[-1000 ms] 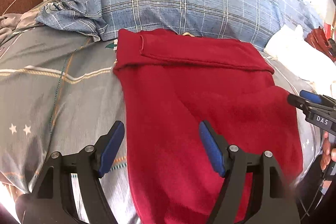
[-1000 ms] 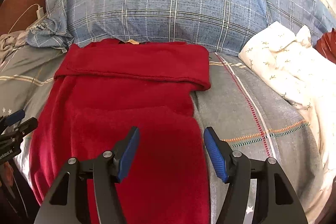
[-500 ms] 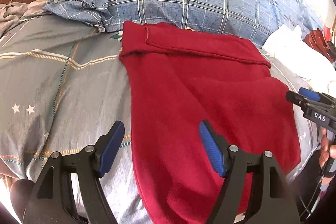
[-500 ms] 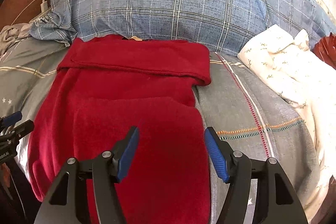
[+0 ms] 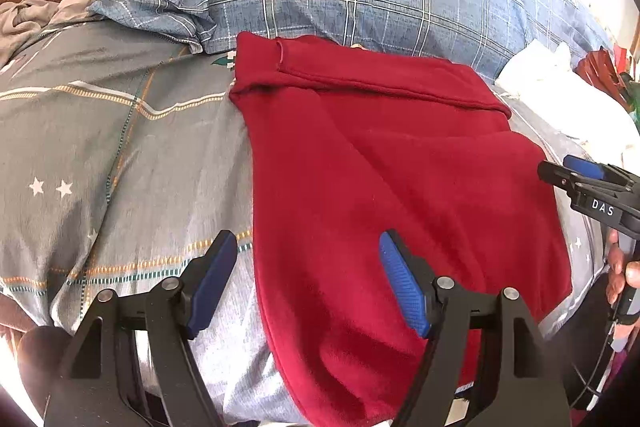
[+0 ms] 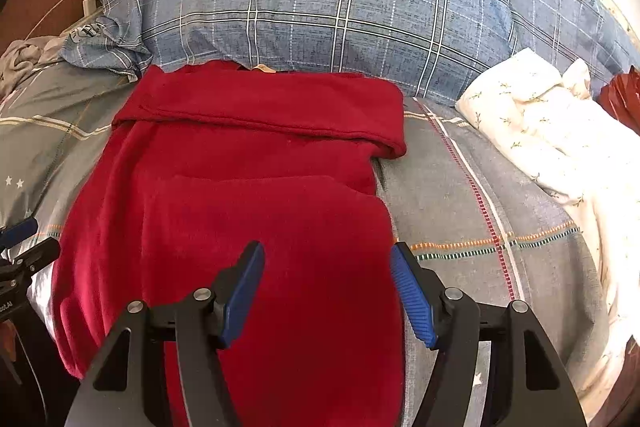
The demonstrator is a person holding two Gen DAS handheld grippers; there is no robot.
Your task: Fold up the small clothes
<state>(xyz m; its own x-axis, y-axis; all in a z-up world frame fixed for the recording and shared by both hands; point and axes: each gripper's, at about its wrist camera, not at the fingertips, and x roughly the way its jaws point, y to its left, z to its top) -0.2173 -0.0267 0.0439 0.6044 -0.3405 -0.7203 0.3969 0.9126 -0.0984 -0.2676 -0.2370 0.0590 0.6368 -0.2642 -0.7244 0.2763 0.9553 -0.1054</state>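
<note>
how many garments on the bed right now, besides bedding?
2 clearly. A partly folded red fleece garment lies on the grey bedspread against the blue plaid pillow. A white floral-print garment is bunched to its right. The crumpled grey cloth far left might be another.

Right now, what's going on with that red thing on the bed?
A person holds a two-finger gripper in each hand over a red fleece garment spread on a grey patterned bedsheet, in front of a blue plaid pillow. The garment's far edge is already folded over into a band. The left gripper straddles the garment's left edge and the right gripper its right edge. Both are open and grip nothing. A white floral cloth lies to the right.
</note>
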